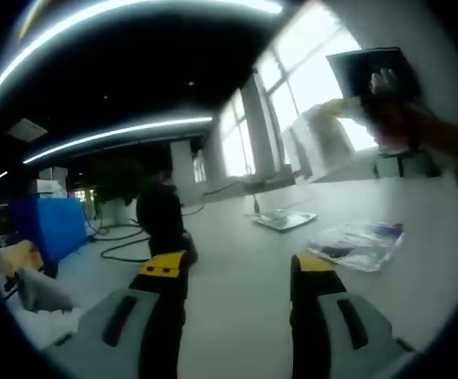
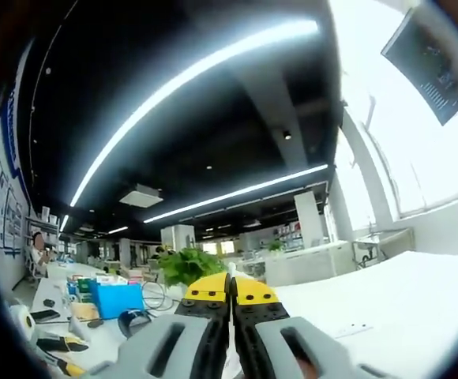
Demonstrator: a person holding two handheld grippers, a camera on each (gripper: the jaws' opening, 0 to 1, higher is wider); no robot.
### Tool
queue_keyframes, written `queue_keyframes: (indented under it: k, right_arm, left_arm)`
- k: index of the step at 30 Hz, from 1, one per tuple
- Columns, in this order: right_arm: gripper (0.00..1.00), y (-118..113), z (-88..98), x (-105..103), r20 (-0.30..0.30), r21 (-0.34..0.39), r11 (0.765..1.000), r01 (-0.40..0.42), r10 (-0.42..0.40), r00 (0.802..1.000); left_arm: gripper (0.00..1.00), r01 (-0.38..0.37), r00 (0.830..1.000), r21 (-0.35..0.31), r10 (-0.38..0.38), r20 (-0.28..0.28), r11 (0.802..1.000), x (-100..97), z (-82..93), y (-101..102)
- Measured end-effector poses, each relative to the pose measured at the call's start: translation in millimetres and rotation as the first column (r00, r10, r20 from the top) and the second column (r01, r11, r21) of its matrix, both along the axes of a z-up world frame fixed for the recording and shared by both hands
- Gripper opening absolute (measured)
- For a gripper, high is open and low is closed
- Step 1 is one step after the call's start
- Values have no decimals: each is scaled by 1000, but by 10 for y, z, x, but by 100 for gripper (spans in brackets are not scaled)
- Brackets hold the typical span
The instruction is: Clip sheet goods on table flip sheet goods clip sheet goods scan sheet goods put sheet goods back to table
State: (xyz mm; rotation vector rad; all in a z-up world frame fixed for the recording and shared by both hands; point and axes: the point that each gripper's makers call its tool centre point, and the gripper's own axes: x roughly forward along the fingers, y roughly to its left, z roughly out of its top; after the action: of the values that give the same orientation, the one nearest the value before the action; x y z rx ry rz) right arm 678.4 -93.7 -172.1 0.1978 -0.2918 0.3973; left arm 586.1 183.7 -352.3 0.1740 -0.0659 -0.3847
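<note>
A flat clear plastic packet (image 1: 358,244) with dark and purplish print lies on the white table (image 1: 237,260), ahead and to the right of the left gripper (image 1: 241,268); its film looks crinkled and glossy, and any writing on it is too blurred to read. Further out, straight ahead of the same gripper, a second flat, shiny sheet (image 1: 285,219) rests on the table with a thin upright stand just behind it.

The left gripper's two jaws, grey with yellow tips and black inner pads, stand wide apart with nothing between them.

Up and to the right of it, a hand (image 1: 407,118) holds a dark rectangular device (image 1: 371,71) against the bright windows (image 1: 308,95). A dark screen (image 2: 434,67) with faint lines of tiny text, unreadable, hangs at the upper right in the right gripper view.

The right gripper (image 2: 230,304) has its yellow-tipped jaws pressed together, with no visible object between them. Beyond it stand a leafy green plant (image 2: 188,267), a blue box (image 2: 117,300) and cluttered desks to the left, under long strip lights on a dark ceiling.
</note>
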Motion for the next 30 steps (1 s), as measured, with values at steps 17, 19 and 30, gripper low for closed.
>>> queue_keyframes:
  k: [17, 19, 30]
  right_arm:
    - [0, 29, 89, 238, 3, 40, 998, 54, -54, 999]
    - [0, 51, 78, 280, -5, 59, 997, 55, -55, 998]
    - [0, 364, 90, 410, -5, 57, 997, 60, -60, 998]
  left_arm:
    - [45, -4, 1000, 8, 4, -2, 1000, -14, -6, 2]
    - [45, -4, 1000, 11, 4, -2, 1000, -11, -7, 6]
    - [45, -8, 1000, 6, 8, -2, 1000, 1, 1, 30]
